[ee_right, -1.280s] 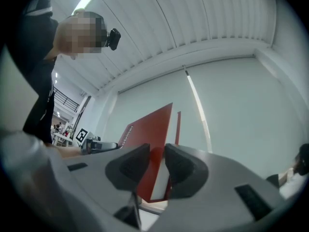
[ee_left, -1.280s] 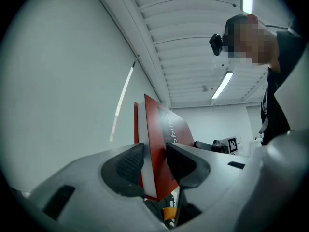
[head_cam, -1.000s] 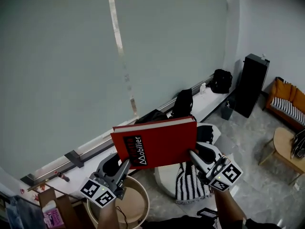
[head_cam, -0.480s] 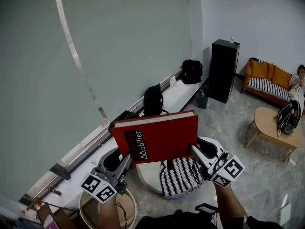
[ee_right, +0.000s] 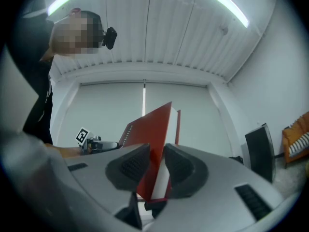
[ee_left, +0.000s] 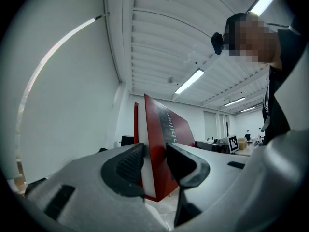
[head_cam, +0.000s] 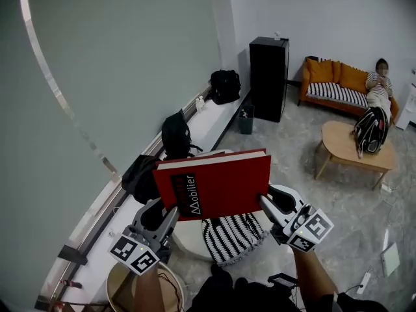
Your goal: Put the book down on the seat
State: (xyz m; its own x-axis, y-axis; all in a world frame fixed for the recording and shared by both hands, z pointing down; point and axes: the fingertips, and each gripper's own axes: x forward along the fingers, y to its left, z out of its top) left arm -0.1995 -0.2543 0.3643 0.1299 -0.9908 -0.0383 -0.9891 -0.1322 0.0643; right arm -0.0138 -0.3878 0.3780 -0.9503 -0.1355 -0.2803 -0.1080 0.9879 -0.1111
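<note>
A red hardcover book [head_cam: 221, 187] is held up on edge in the air, spine toward the left, between the two grippers. My left gripper [head_cam: 170, 214] is shut on its lower left corner; in the left gripper view the book [ee_left: 161, 144] stands clamped between the dark pads [ee_left: 126, 166]. My right gripper [head_cam: 265, 205] is shut on the lower right corner, and the right gripper view shows the book [ee_right: 154, 129] pinched between both pads. Under the book stands a white round seat [head_cam: 185, 234] with a black-and-white striped cushion [head_cam: 231, 236].
A tall black cabinet [head_cam: 268, 77] stands by the wall. A person [head_cam: 379, 83] sits on an orange sofa [head_cam: 331, 77]. A backpack [head_cam: 370, 129] lies on a wooden coffee table [head_cam: 348, 151]. Black bags [head_cam: 175, 134] rest on the window ledge. A round wooden tub [head_cam: 114, 285] is at the lower left.
The head view has swung to the right, so the cabinet, sofa and coffee table have slid left into view. Both grippers keep the same hold on the book.
</note>
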